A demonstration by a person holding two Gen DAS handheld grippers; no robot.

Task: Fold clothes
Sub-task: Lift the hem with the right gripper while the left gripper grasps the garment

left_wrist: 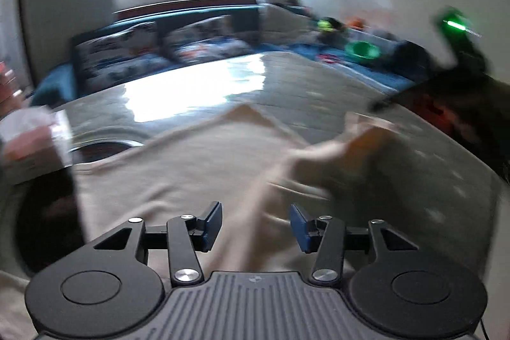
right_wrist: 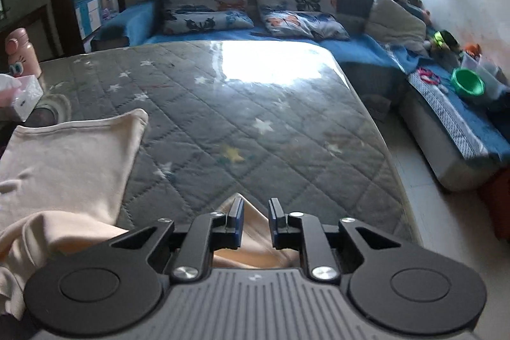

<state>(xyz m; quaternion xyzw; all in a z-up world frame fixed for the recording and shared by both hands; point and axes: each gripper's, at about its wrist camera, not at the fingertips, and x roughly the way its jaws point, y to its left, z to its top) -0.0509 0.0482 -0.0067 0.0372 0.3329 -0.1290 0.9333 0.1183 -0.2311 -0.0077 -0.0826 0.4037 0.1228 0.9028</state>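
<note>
A cream garment (left_wrist: 178,168) lies on a grey quilted table (left_wrist: 318,91) with stars. In the blurred left wrist view my left gripper (left_wrist: 255,227) is open just above the cloth, nothing between its fingers. The right gripper (left_wrist: 459,53) shows far right, above a raised fold (left_wrist: 360,142). In the right wrist view the garment (right_wrist: 70,155) lies at the left. My right gripper (right_wrist: 256,222) has a narrow gap with a pointed corner of the cloth (right_wrist: 251,231) between the fingers; whether they clamp it is unclear.
A tissue box (right_wrist: 22,97) and a pink bottle (right_wrist: 19,53) stand at the table's left edge. A blue sofa (right_wrist: 350,50) with patterned cushions lies behind, with a green bowl (right_wrist: 468,82) and toys at the right. Bare floor runs along the table's right side.
</note>
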